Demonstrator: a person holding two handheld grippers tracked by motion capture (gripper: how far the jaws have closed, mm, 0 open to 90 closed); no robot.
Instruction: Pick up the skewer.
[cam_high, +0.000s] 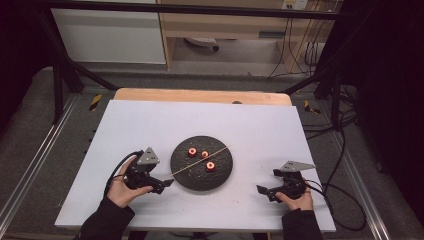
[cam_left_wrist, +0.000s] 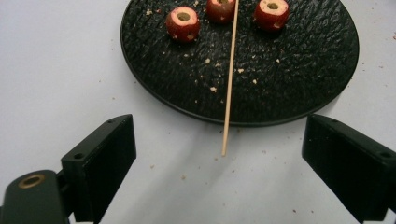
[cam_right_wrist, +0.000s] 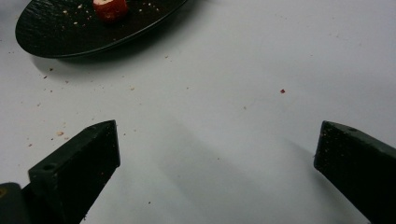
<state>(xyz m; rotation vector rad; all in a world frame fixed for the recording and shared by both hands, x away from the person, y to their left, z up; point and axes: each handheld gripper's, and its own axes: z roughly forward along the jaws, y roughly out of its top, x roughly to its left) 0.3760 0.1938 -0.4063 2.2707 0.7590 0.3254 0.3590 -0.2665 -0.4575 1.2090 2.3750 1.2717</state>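
A round black plate (cam_high: 190, 179) (cam_left_wrist: 299, 84) sits mid-table with three small cored red fruits (cam_high: 192, 152) (cam_high: 205, 154) (cam_high: 210, 166) on it. A thin wooden skewer (cam_high: 200, 160) (cam_left_wrist: 229, 79) lies across the plate, and its near end juts past the rim over the white surface. My left gripper (cam_high: 165, 183) (cam_left_wrist: 219, 161) rests open just left of the plate, with the skewer's tip between its jaws but untouched. My right gripper (cam_high: 262, 190) (cam_right_wrist: 217, 158) stands open on the bare board right of the plate (cam_right_wrist: 60, 37), where one red fruit (cam_right_wrist: 110, 8) shows.
A white board (cam_high: 150, 125) covers the wooden table (cam_high: 200, 95); crumbs are scattered on it around the plate. Black frame bars (cam_high: 60, 90) flank the table, and cables (cam_high: 330, 135) trail at the right. Shelving and a cabinet stand beyond the far edge.
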